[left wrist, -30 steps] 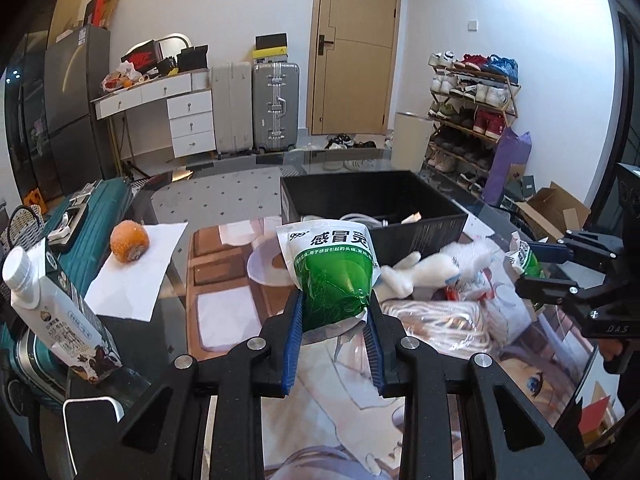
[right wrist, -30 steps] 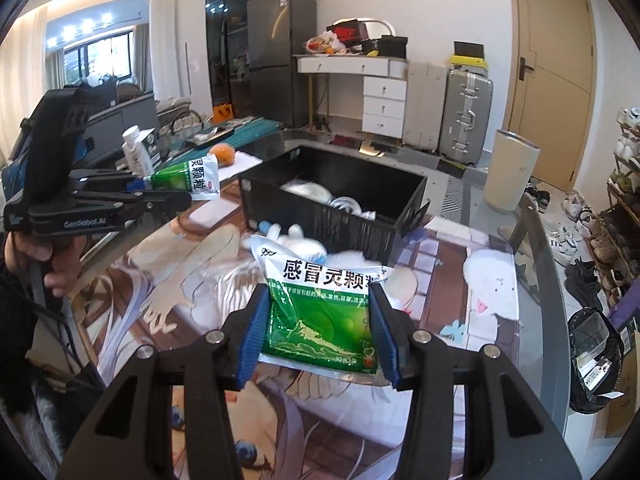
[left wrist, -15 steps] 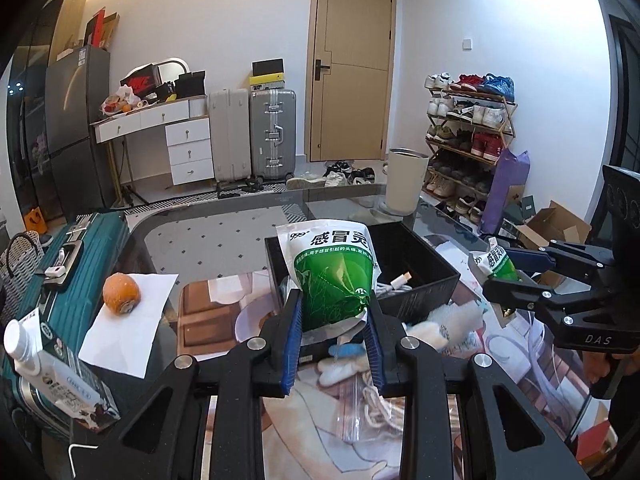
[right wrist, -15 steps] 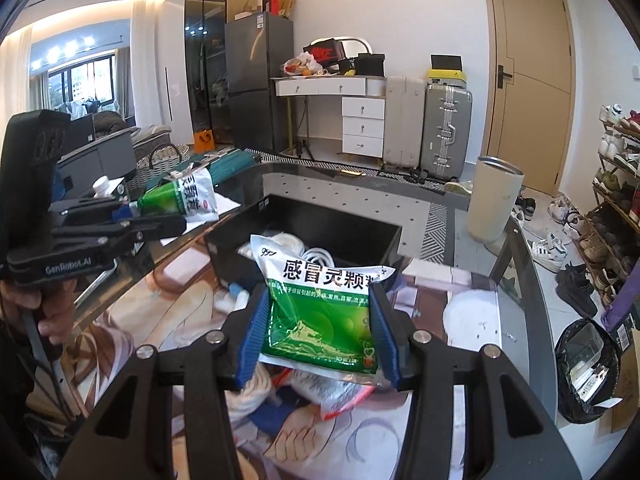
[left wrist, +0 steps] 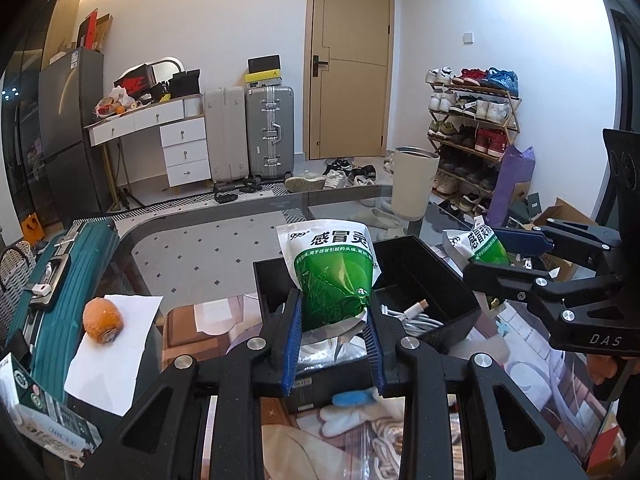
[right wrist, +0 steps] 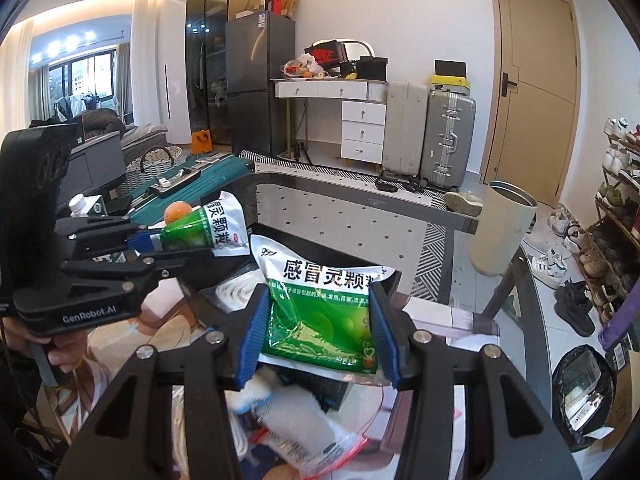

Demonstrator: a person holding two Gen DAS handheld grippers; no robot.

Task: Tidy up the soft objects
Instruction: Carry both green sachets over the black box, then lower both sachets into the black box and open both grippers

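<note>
While clamped, both fingers pairs (left wrist: 332,344) (right wrist: 318,334) pinch green pouches (left wrist: 334,276) (right wrist: 324,312).

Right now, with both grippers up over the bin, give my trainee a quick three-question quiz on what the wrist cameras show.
1. True or false: the left gripper is open and carrying nothing.
2. What lies inside the black bin? A) a white cable B) shoes C) an orange
3. Fill in: the orange fruit sits on a sheet of white ____.

Key
1. False: it is shut on a green sachet; the right gripper is shut on a second green sachet.
2. A: the white cable is coiled at the bottom.
3. paper
</note>
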